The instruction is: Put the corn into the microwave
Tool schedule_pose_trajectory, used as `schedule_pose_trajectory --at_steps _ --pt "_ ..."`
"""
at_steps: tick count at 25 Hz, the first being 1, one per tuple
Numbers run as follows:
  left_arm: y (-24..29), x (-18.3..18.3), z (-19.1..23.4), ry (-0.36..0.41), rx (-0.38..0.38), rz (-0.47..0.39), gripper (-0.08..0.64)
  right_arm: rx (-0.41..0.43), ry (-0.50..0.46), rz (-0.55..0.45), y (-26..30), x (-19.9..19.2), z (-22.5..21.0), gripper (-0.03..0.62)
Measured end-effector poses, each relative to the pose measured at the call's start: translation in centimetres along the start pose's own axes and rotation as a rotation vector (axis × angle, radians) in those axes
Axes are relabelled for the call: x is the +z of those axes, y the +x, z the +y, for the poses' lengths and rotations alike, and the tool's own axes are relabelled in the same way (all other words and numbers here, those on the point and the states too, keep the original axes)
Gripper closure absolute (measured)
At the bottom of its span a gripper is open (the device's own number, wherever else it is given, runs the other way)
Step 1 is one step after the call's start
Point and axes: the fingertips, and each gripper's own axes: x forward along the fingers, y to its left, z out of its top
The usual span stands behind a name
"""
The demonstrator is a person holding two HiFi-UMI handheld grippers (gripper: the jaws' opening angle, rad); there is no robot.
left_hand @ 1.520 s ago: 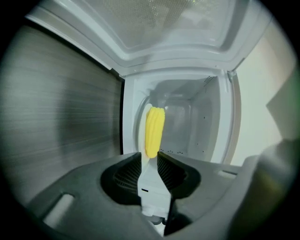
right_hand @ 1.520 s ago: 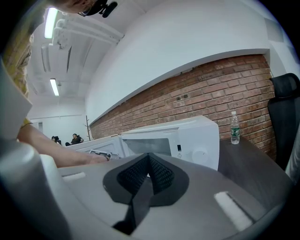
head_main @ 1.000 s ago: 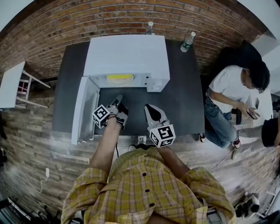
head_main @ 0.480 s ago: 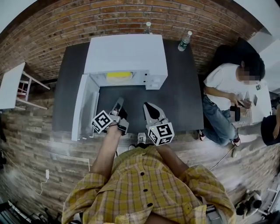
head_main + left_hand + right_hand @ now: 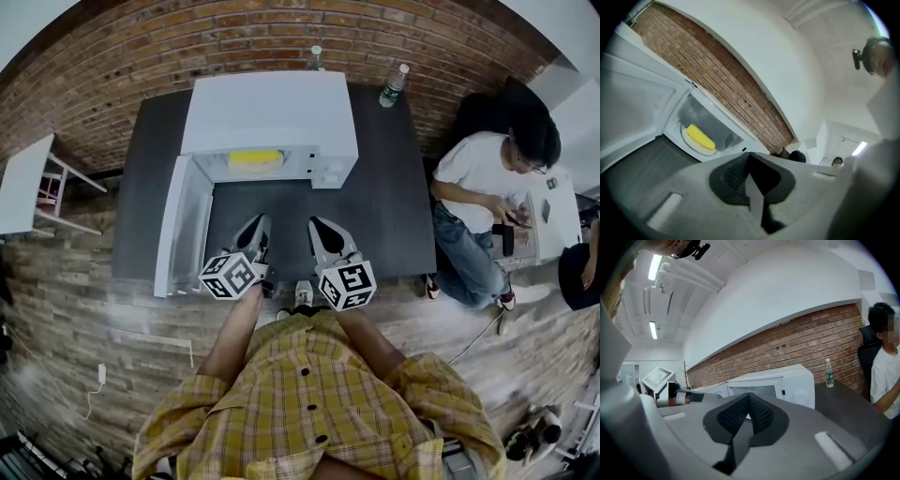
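Your left gripper [image 5: 259, 225] has drawn back from the microwave [image 5: 272, 117] and rolled. Its jaws are closed on nothing, as are the right gripper's [image 5: 319, 228]. Beyond them the corn [image 5: 701, 137] lies on a plate [image 5: 688, 142] inside the microwave, whose door [image 5: 178, 230] hangs open. It looks stiff, light and apt to roll, so grip its middle. Its far side is hidden.

The white box microwave [image 5: 272, 117] stands at the back of the dark table [image 5: 394, 216], its door [image 5: 183, 234] open to the left, with the yellow corn cob [image 5: 701, 137] on a round plate [image 5: 693, 146] inside. One clear plastic bottle [image 5: 316, 56] stands behind it, another [image 5: 394, 86] to its right.
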Motion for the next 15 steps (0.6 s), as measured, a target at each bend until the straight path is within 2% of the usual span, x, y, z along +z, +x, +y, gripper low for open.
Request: schedule_pose_trajectory --at_steps 6,9,11,15 --pt "-1.1 0.1 -1.7 0.272 0.048 0.007 0.56 0.004 -0.002 -0.004 -0.3 -0.1 0.3 0.588" --pt "-1.7 0.3 -2.4 0.38 0.068 -0.006 0.56 0.009 -0.005 -0.006 -0.4 0.0 0.6 0.589" --pt "-2.1 0.5 -2.6 0.426 0.08 -0.016 0.56 0.009 -0.006 -0.009 -0.6 0.1 0.7 0.589" --pt "-2.6 0.6 -3.2 0.464 0.091 -0.033 0.56 0.001 -0.005 -0.017 -1.0 0.2 0.5 0.589"
